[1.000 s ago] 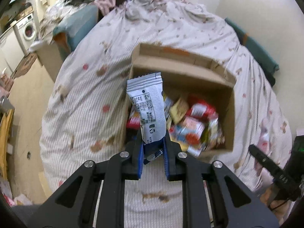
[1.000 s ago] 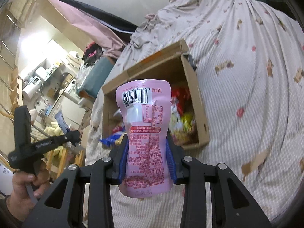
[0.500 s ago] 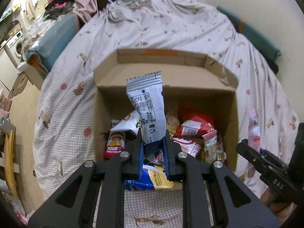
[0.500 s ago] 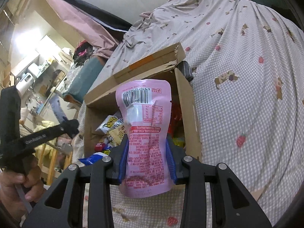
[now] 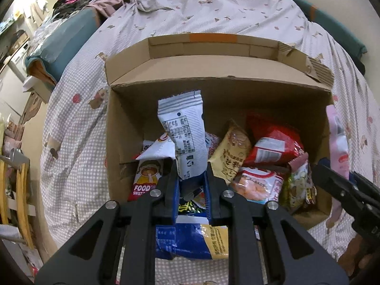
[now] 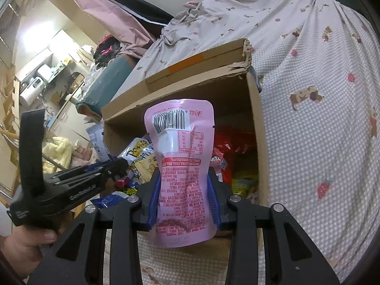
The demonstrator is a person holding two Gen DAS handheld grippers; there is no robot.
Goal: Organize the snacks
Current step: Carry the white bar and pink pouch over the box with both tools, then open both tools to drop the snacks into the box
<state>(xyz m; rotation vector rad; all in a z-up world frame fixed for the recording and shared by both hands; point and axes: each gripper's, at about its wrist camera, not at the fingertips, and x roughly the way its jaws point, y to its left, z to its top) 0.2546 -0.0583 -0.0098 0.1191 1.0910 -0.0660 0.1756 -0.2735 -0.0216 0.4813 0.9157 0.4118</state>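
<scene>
An open cardboard box (image 5: pixel 213 71) (image 6: pixel 255 118) sits on a bed and holds several snack packets. My left gripper (image 5: pixel 191 182) is shut on a white and grey snack packet (image 5: pixel 182 133), held upright over the box's near left part. My right gripper (image 6: pixel 185 187) is shut on a pink pouch (image 6: pixel 184 166), held upright at the box's near right side. The pink pouch (image 5: pixel 337 140) and right gripper show at the right edge of the left wrist view. The left gripper (image 6: pixel 111 166) with its packet shows at the left of the right wrist view.
The box lies on a checked bedcover (image 5: pixel 78 128) (image 6: pixel 320 142). Inside are a red bag (image 5: pixel 273 142), a yellow packet (image 5: pixel 231 156) and a blue and yellow bag (image 5: pixel 190 239). A teal cushion (image 5: pixel 64 35) and room clutter lie to the left. A hand (image 6: pixel 26 247) holds the left gripper.
Both grippers have moved closer to the box with their packets. The left gripper now hangs over the box's inside; the right one is at its right wall.
</scene>
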